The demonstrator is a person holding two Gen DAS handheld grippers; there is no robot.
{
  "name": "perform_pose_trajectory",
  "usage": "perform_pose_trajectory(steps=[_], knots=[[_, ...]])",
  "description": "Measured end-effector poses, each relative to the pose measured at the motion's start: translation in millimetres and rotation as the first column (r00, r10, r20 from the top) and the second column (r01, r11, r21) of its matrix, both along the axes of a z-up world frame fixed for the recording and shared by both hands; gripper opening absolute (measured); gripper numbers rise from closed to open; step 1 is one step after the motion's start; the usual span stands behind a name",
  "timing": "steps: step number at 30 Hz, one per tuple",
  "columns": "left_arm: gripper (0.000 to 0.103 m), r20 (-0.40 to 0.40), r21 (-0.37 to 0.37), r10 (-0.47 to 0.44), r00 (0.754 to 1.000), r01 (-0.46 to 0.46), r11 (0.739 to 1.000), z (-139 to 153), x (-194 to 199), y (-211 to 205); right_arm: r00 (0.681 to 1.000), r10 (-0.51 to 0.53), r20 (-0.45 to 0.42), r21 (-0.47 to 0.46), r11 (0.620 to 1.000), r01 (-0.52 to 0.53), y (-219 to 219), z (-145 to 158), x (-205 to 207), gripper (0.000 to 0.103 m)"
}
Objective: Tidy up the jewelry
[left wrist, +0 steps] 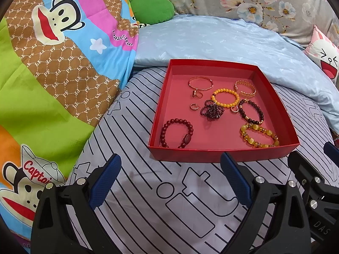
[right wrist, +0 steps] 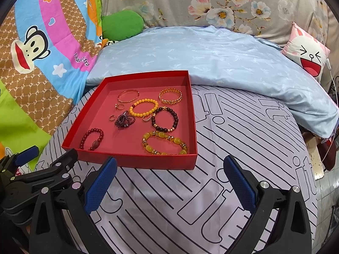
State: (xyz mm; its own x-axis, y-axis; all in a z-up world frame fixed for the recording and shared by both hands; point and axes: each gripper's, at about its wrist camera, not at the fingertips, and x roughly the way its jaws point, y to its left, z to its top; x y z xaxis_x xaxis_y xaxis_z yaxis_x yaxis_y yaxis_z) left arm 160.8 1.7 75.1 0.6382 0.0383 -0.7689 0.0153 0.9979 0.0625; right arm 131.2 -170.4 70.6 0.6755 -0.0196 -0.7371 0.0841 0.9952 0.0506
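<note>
We hold left gripper point(left wrist: 170, 180) & right gripper point(right wrist: 169, 181) w/ fingers spread, empty, just short of the red tray point(right wrist: 131, 159) on the bed; bracelets point(right wrist: 144, 106) & rings lie inside it.

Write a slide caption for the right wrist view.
Open right gripper hovers before a red tray of bracelets and rings on a bed.

My left gripper point(left wrist: 170, 178) has two black plastic arms, each tipped with a blue textured pad and fastened by round silver pins and small screws. My right gripper point(right wrist: 169, 178) is built alike: black arms, blue knurled pads, silver pins. White letters "DAS" mark its black body in the left wrist view.
</note>
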Motion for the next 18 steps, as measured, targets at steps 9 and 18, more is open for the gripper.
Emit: perform_pose_trajectory(steps=[9, 18], knots=[[0.09, 0.001, 0.003, 0.001, 1.0, -0.001, 1.0, 0.7, 0.1, 0.7, 1.0, 0.0, 0.0, 0.002, 1.0, 0.0, -0.5, -0.4, 0.0, 0.097], [0.09, -0.018, -0.016, 0.006, 1.0, -0.006, 1.0, -0.4, 1.5, 2.1, 1.0, 0.0, 0.0, 0.003, 1.0, 0.0, -1.5, -0.1, 0.4, 0.097]])
